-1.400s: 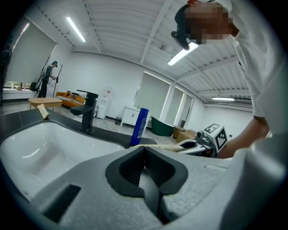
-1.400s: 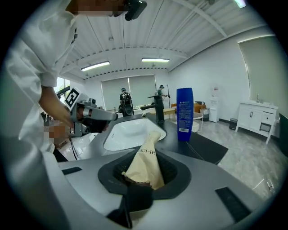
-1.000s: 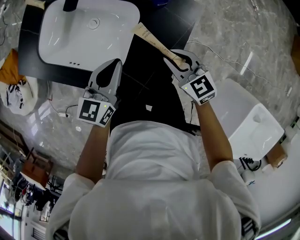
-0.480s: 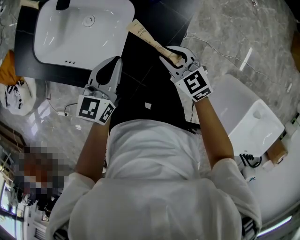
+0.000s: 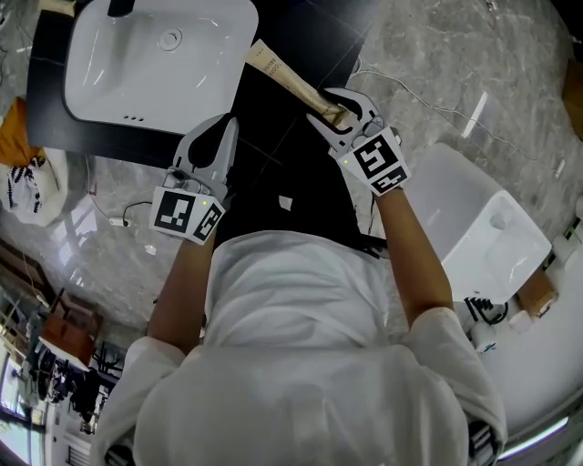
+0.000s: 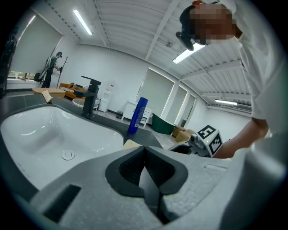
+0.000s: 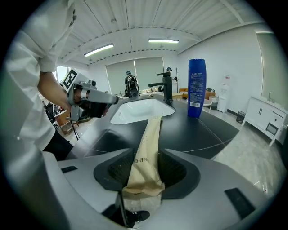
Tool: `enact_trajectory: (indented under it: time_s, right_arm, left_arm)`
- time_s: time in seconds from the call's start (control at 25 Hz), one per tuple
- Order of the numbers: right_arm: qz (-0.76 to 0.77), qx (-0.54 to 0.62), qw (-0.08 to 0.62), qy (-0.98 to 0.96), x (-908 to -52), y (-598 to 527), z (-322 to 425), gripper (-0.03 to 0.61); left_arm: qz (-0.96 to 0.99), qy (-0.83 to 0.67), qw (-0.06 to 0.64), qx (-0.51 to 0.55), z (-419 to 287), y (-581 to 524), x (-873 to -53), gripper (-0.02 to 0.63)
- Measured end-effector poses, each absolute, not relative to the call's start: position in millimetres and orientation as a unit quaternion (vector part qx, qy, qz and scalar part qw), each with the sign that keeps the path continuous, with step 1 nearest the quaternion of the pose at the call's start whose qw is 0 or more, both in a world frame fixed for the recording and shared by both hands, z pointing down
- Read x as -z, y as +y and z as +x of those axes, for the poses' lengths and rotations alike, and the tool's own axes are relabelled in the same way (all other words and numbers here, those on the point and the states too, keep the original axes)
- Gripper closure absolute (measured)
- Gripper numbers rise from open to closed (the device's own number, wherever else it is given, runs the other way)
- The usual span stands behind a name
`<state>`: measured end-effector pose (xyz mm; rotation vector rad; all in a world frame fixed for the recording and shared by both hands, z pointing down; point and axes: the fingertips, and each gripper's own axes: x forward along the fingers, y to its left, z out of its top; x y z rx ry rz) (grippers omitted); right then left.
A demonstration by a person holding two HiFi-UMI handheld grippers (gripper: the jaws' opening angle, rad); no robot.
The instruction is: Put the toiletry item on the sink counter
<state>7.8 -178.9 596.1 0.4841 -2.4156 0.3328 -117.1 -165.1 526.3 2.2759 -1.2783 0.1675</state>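
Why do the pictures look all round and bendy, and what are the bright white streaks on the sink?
Left and right gripper views: wide fisheye lenses bend the straight ceiling lines and leave dark round edges. Head view: lamps overhead glare as white streaks on the glossy sink and on the polished floor; the edges curve there too.

Print on the tan tube [image 7: 145, 155] and the blue bottle [image 7: 196, 87] is too small for me to read. My head view cuts off the black faucet [image 5: 123, 7], far left.
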Motion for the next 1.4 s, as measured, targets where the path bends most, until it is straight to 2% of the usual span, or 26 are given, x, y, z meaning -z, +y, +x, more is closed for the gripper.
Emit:
enact_trajectory:
  time_s: [0.36, 0.76, 1.0, 1.4]
  right_arm:
    - [0.19, -0.134, 0.305, -0.923, -581, -182, 12, 0.422]
    - [0.195, -0.095, 0.238, -0.947, -493, -207, -5, 0.423]
    - [0.195, -0.035, 0.172, -0.965, -402, -217, -13, 0.517]
    - [0.339, 0.009, 0.062, -0.939, -259, -243, 41, 0.543]
  left_arm:
    - [0.842, -0.472, 0.256, -0.057, -115, -165, -520, 0.598]
    - [0.868, -0.444, 0.22, -0.032, -107, -185, -470, 0.598]
    - [0.882, -0.436, 0.177, -0.013, -106, -196, -405, 0.598]
    - [0.891, -0.448, 0.072, 0.022, -100, -215, -278, 0.598]
